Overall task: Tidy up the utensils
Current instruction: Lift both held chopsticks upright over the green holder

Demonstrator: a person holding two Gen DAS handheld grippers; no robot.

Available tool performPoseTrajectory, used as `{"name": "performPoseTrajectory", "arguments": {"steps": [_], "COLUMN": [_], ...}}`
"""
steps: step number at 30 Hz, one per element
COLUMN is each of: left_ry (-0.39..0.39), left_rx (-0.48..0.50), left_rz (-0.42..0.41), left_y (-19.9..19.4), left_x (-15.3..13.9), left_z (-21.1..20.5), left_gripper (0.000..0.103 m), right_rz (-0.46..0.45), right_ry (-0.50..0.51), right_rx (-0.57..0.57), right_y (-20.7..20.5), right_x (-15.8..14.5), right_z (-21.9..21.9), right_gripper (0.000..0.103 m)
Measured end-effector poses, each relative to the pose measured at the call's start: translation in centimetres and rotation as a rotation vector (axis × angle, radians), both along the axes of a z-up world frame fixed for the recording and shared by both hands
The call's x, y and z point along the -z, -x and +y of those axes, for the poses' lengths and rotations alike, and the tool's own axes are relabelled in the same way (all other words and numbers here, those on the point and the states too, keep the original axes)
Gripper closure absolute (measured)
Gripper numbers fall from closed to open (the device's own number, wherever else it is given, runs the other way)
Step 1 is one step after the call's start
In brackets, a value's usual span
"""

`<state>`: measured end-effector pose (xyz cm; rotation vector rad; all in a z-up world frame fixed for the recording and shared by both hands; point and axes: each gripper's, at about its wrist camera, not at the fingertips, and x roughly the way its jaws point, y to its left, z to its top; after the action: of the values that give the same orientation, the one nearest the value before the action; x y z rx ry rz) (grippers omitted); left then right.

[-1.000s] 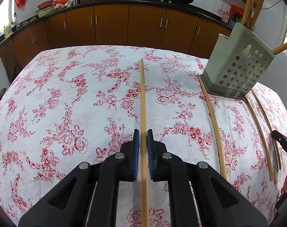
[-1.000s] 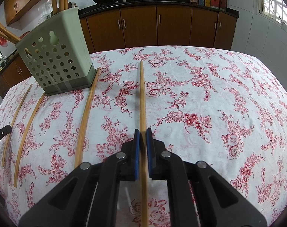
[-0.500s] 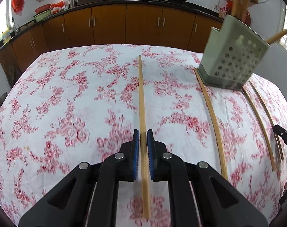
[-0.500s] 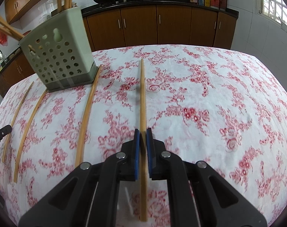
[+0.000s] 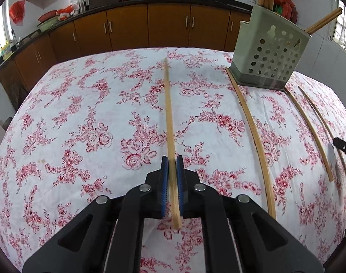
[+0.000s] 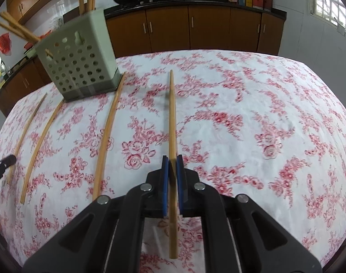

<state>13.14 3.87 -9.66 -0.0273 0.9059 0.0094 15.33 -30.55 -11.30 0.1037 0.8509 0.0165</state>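
Note:
My left gripper is shut on a wooden chopstick and holds it lifted above the floral tablecloth, pointing forward. My right gripper is shut on another wooden chopstick, also lifted. A green perforated utensil holder stands at the far right in the left wrist view and at the far left in the right wrist view, with several chopsticks standing in it. Three more chopsticks lie on the cloth between the grippers; they also show in the right wrist view.
The table has a white cloth with red flowers. Brown kitchen cabinets with pots on the counter run behind it. The tip of the other gripper shows at the right edge of the left wrist view.
Both grippers have risen with their chopsticks, whose rear ends now hang clear of the cloth. The holder looks farther off in both views.

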Motion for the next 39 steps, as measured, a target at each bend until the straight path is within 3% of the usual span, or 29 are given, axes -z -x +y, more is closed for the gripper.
{"name": "performPoseTrajectory", "arguments": {"steps": [8,17,29,39], "left_ry": [0.024,0.118,0.119,0.126], "left_rx": [-0.010,-0.043,-0.018,0.111], "left_rz": [-0.149,-0.330,-0.404,-0.526], "left_y": [0.6,1.1,1.3,3.1], "left_x": [-5.8,-12.3,-15.1,-20.6], "left_z": [1.1,3.1,2.7,-0.4], "left_gripper": [0.095,0.095,0.096,0.096], "right_rz": [-0.150,-0.288,-0.353,-0.449], "right_ry": [-0.013,-0.038,-0.039,-0.150], "right_rx": [0.037,0.058,0.030,-0.083], "right_y": [0.6,0.6,0.6,2.0], "right_x": [-5.4,-10.4,-12.8,-19.7], "right_z": [-2.2,-3.4,-3.0,-1.6], "right_gripper": [0.095,0.095,0.095,0.095]}}
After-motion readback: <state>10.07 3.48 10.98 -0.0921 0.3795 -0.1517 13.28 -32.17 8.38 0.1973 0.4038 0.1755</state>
